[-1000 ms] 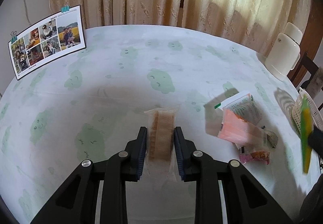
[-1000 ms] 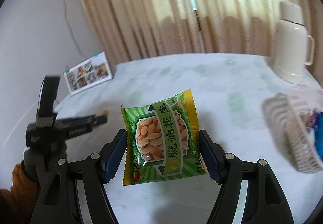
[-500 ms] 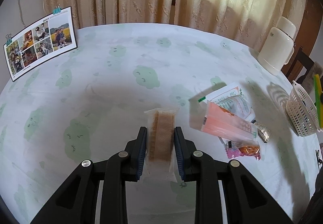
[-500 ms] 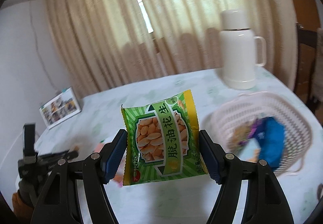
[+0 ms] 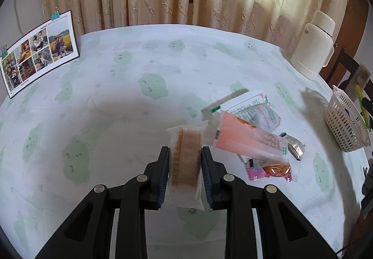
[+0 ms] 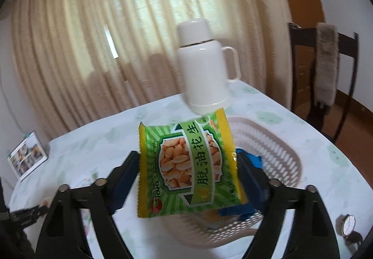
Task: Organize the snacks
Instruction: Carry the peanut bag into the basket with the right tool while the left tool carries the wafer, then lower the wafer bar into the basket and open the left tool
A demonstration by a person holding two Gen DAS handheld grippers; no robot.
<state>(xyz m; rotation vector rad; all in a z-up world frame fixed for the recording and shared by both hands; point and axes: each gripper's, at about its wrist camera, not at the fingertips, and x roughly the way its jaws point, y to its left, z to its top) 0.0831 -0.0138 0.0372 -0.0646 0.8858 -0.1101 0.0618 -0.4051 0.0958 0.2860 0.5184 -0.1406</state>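
Note:
My left gripper (image 5: 185, 154) is shut on a clear-wrapped wafer biscuit pack (image 5: 186, 158), held above the table. My right gripper (image 6: 188, 165) is shut on a green and yellow peanut bag (image 6: 190, 165), held just above the white slatted basket (image 6: 275, 149), which holds a blue packet (image 6: 255, 161). In the left wrist view the basket (image 5: 345, 123) stands at the table's right edge. Loose snacks lie to the right of my left gripper: a pink pack (image 5: 247, 137), a white pouch (image 5: 254, 112), a small red-orange packet (image 5: 270, 170).
A white thermos (image 6: 205, 65) stands behind the basket, also in the left wrist view (image 5: 312, 46). A photo card (image 5: 37, 53) leans at the far left. A wristwatch (image 6: 348, 228) lies right of the basket. A dark chair (image 6: 324, 72) stands beyond the table. Curtains hang behind.
My right gripper has swung right with the peanut bag, from over the open table to above the basket. My left gripper holds the wafer pack and has risen a little.

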